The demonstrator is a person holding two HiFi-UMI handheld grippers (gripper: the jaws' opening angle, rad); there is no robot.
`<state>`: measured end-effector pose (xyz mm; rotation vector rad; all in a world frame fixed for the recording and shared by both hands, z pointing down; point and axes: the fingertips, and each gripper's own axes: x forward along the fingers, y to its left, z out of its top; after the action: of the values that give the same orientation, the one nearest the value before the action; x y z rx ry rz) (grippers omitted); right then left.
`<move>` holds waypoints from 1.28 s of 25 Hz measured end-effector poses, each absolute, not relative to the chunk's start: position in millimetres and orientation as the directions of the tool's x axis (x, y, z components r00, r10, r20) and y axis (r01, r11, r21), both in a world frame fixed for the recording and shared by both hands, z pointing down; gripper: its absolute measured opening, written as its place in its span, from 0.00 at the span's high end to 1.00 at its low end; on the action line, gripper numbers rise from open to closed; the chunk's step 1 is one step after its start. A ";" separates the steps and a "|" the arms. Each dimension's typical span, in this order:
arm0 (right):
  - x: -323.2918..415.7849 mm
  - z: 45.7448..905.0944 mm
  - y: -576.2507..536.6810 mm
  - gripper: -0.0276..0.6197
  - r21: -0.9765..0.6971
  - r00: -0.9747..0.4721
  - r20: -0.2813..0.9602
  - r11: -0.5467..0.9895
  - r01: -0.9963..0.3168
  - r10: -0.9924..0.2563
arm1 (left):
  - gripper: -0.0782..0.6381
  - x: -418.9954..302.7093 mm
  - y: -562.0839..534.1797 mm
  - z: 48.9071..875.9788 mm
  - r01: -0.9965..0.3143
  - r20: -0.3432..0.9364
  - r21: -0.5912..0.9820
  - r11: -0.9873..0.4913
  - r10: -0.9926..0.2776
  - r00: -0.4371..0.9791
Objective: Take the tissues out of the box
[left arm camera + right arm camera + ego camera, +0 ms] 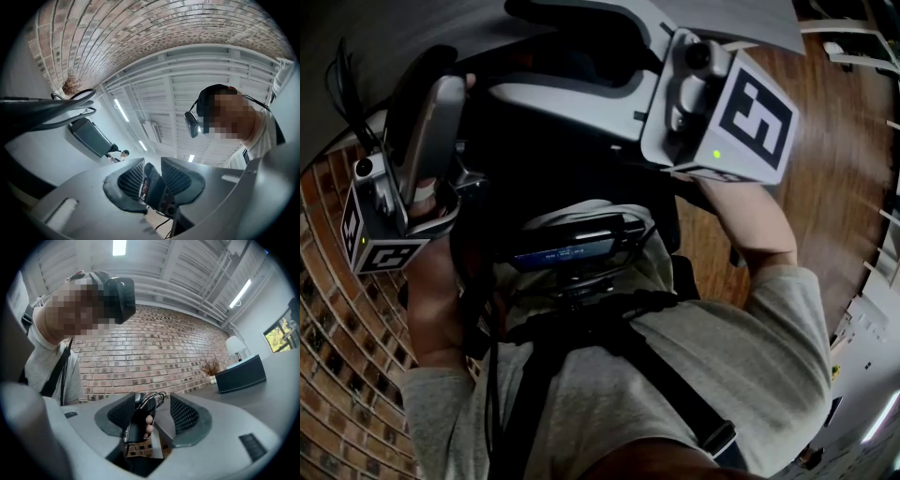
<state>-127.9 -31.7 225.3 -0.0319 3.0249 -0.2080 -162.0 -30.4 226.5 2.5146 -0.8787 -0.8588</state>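
The ribbed black pads (131, 178) of the left gripper (152, 161), a grey plastic two-jaw tool with a black-and-white marker cube, are sitting drawn in as far as they go. Only a narrow slot is showing between them and they are pinching nothing. The dark shape in that slot is the other tool, lying beyond it.

The ribbed black pads (185, 416) of the right gripper (153, 400), a matching grey tool, are standing clearly apart and are also gripping nothing. Through their gap the left tool's handle is showing.

In the head view the person is holding both tools up against the chest, facing each other, just above a pale grey T-shirt (750, 375) crossed by a black harness strap (675, 384). Past the body, a brown wooden plank floor (834, 187) is showing at the right, and a red-brown brick wall (154, 357) is filling the background of the right gripper view.

The tissue box is not appearing in any view, nor is whatever is carrying it, so the task is looking not yet under way.

Judging from the task alone, the tissues are likely to be very light, soft and easy to tear, and the box light enough to lift along with them. The sensible hold is probably a gentle pinch on the tuft standing out of the slot, with the other tool pressing down on the box top near one edge
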 end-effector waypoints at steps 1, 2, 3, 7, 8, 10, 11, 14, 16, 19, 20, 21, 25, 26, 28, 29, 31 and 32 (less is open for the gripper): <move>-128.0 225.3 -31.6 0.60 -0.139 -0.994 -0.107 0.990 -0.013 -0.028 | 0.75 -161.8 -30.2 226.5 -0.445 -0.429 0.488 -0.751 -0.651 0.627; -127.9 225.3 -31.5 0.60 -0.140 -0.994 -0.107 0.990 -0.013 -0.028 | 0.75 -161.7 -30.2 226.3 -0.447 -0.428 0.487 -0.751 -0.651 0.627; -127.9 225.2 -31.4 0.60 -0.140 -0.994 -0.107 0.990 -0.012 -0.027 | 0.75 -161.8 -30.4 226.3 -0.448 -0.427 0.486 -0.751 -0.651 0.627; -128.2 225.2 -31.3 0.60 -0.140 -0.994 -0.111 0.990 -0.011 -0.026 | 0.75 -161.7 -30.4 226.8 -0.452 -0.425 0.483 -0.750 -0.652 0.628; -128.2 225.1 -31.3 0.60 -0.140 -0.993 -0.111 0.990 -0.011 -0.027 | 0.75 -161.8 -30.4 226.7 -0.452 -0.425 0.482 -0.750 -0.652 0.628; -128.5 224.5 -31.9 0.60 -0.136 -0.993 -0.115 0.991 -0.012 -0.028 | 0.75 -163.0 -30.7 225.8 -0.457 -0.427 0.476 -0.751 -0.652 0.626; -128.7 223.5 -32.6 0.60 -0.133 -0.992 -0.120 0.991 -0.013 -0.029 | 0.75 -163.8 -31.1 225.2 -0.464 -0.427 0.470 -0.751 -0.653 0.625; -129.1 220.3 -31.9 0.60 -0.132 -0.990 -0.137 0.991 -0.013 -0.032 | 0.75 -165.1 -28.0 224.9 -0.506 -0.412 0.439 -0.743 -0.667 0.621; -129.6 219.9 -29.9 0.60 -0.143 -0.989 -0.144 0.990 -0.008 -0.028 | 0.75 -164.5 -25.0 224.1 -0.545 -0.391 0.398 -0.738 -0.674 0.627; -131.7 217.2 -31.4 0.60 -0.140 -0.986 -0.166 0.990 0.003 -0.020 | 0.75 -165.0 -29.9 215.4 -0.592 -0.371 0.321 -0.740 -0.673 0.640; -131.8 216.9 -31.6 0.60 -0.141 -0.985 -0.171 0.990 0.005 -0.020 | 0.75 -164.5 -32.0 209.1 -0.607 -0.364 0.285 -0.742 -0.669 0.648; -131.1 217.9 -30.7 0.60 -0.148 -0.985 -0.169 0.989 0.004 -0.021 | 0.75 -162.7 -33.6 201.3 -0.623 -0.354 0.239 -0.745 -0.664 0.659; -127.2 221.3 -27.8 0.60 -0.176 -0.988 -0.150 0.984 -0.002 -0.029 | 0.75 -162.9 -50.5 168.4 -0.674 -0.313 0.061 -0.737 -0.655 0.688; -127.4 221.4 -28.0 0.60 -0.174 -0.988 -0.149 0.985 -0.002 -0.029 | 0.75 -167.2 -58.8 162.4 -0.683 -0.307 0.040 -0.729 -0.660 0.686; -128.7 222.2 -28.5 0.60 -0.170 -0.989 -0.149 0.985 -0.001 -0.026 | 0.75 -175.7 -78.4 152.6 -0.701 -0.282 -0.003 -0.713 -0.672 0.684; -129.4 222.5 -28.7 0.60 -0.169 -0.988 -0.149 0.986 0.000 -0.026 | 0.75 -179.4 -89.7 148.0 -0.711 -0.264 -0.032 -0.703 -0.680 0.684; -130.1 222.2 -29.0 0.60 -0.169 -0.988 -0.154 0.986 0.001 -0.026 | 0.75 -185.8 -114.3 137.9 -0.728 -0.225 -0.091 -0.679 -0.698 0.680; -130.1 221.9 -28.7 0.60 -0.172 -0.987 -0.156 0.985 0.000 -0.027 | 0.75 -188.7 -126.2 132.3 -0.734 -0.211 -0.113 -0.669 -0.706 0.676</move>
<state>-130.1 -28.7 221.9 -0.0197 2.9721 -0.2569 -188.7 -126.2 132.3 3.0464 -1.3231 -0.2510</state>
